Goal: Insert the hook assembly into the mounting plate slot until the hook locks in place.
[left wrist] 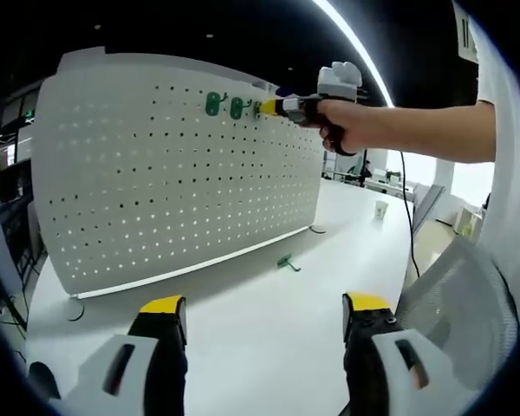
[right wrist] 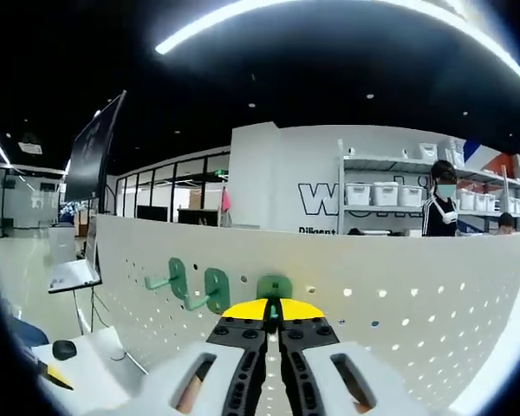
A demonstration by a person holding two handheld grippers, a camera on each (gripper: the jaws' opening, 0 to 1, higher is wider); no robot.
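- Third green hook (right wrist: 275, 287) pressed flat against the white pegboard (right wrist: 399, 303) near its top edge, just right of two green hooks already hanging there (right wrist: 178, 279) (right wrist: 215, 290).
- Gripped between the yellow tips of the right claw (right wrist: 274, 310), jaws closed together on it, black inner faces nearly meeting.
- Seen from the left gripper view as well: same right claw (left wrist: 269, 107) held in a person's hand (left wrist: 351, 124), tips against the pegboard (left wrist: 173, 173) beside the two mounted hooks (left wrist: 212, 104) (left wrist: 236, 108).
- One more green hook (left wrist: 286, 262) lying loose on the white surface (left wrist: 269, 321), near the foot of the pegboard, apart from either claw.
- Left claw (left wrist: 264, 312) low over that surface, jaws wide apart, yellow tips well separated, nothing between them.
- Pegboard standing upright on the surface, rows of small round holes across it.
- White paper cup (left wrist: 380, 209) farther along the surface, mesh chair back (left wrist: 468, 295) at the right edge.
- Beyond the pegboard in the right gripper view: shelving with white bins (right wrist: 373, 195) and a person (right wrist: 439, 208) standing beside it.
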